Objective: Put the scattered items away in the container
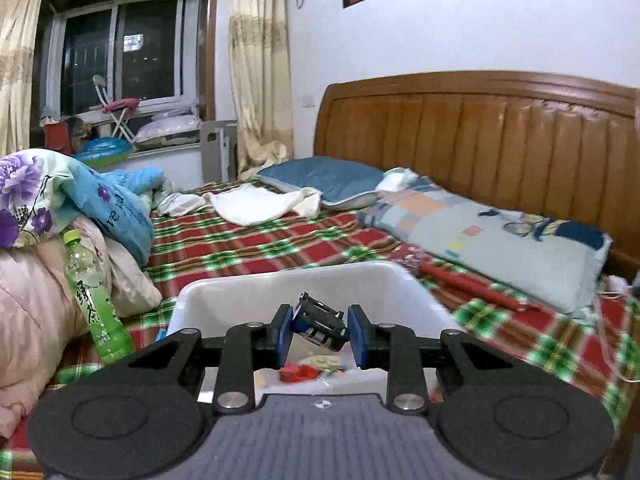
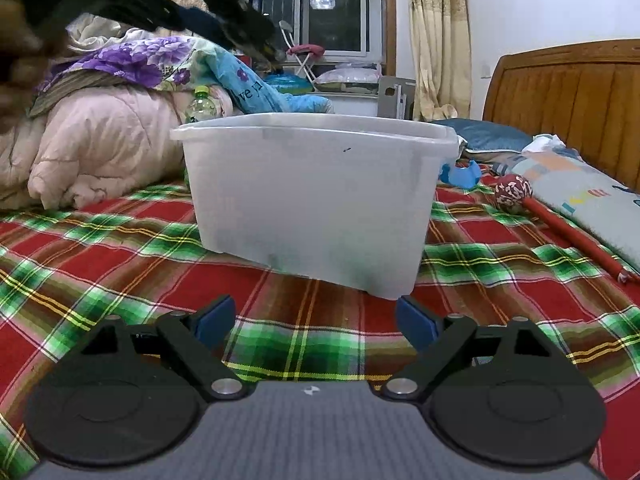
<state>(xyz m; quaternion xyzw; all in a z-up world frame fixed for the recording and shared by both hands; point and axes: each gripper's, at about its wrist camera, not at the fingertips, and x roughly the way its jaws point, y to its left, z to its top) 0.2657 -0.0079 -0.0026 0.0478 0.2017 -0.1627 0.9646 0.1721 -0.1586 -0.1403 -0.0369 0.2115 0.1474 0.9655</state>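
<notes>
Left tongs [image 1: 318,334] sit above the white tub [image 1: 224,292], jaws set narrow but apart; the small black toy [image 1: 320,326] between them looks clear of both pads, tilted, so probably released or dropping; contact can't be confirmed. Toy reads as light, rigid plastic w/ protruding bits: grip across the body, not the thin parts. Right tongs [image 2: 316,320] wide, empty, low over the bed [image 2: 120,264]. Red stick [image 2: 576,240] at 3 o'clock of tub: stiff, slim, grip mid-shaft. Green bottle [image 1: 94,304] at 9 o'clock: smooth, grip at the waist.
</notes>
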